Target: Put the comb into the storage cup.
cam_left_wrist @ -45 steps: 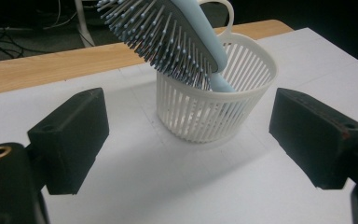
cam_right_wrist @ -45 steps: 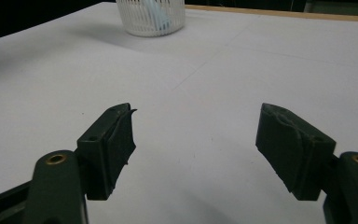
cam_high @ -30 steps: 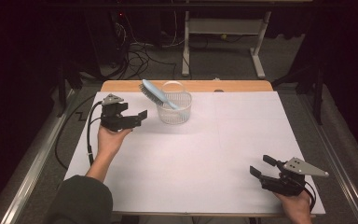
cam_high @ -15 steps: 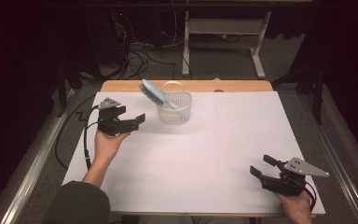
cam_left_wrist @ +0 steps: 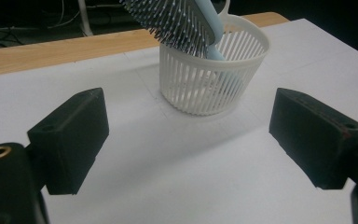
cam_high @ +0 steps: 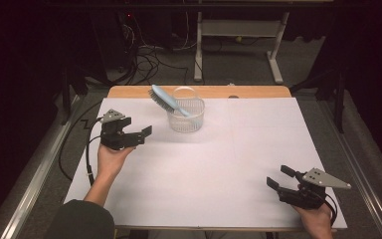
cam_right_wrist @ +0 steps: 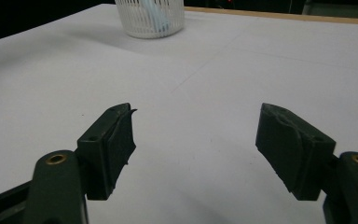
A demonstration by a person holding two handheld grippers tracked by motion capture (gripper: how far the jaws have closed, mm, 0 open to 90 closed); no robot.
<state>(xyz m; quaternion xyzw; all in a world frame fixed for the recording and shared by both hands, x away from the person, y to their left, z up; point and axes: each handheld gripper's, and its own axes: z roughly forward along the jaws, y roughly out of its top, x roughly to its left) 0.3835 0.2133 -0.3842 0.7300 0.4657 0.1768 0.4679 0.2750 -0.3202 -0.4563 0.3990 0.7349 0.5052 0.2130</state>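
Fingers of the left gripper (cam_high: 138, 135) stand wide apart and empty, as do those of the right gripper (cam_high: 280, 178). The light-blue hairbrush (cam_high: 171, 103) stands handle-down in the white slatted basket (cam_high: 186, 122), its bristle head leaning out over the rim toward the table's far-left. The basket lies just ahead of the left jaws; the right gripper sits well apart at the near-right corner. The left is judged better placed.

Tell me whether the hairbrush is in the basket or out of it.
In. The hairbrush leans tilted in the white basket, handle end down inside, bristled head sticking out over the rim.
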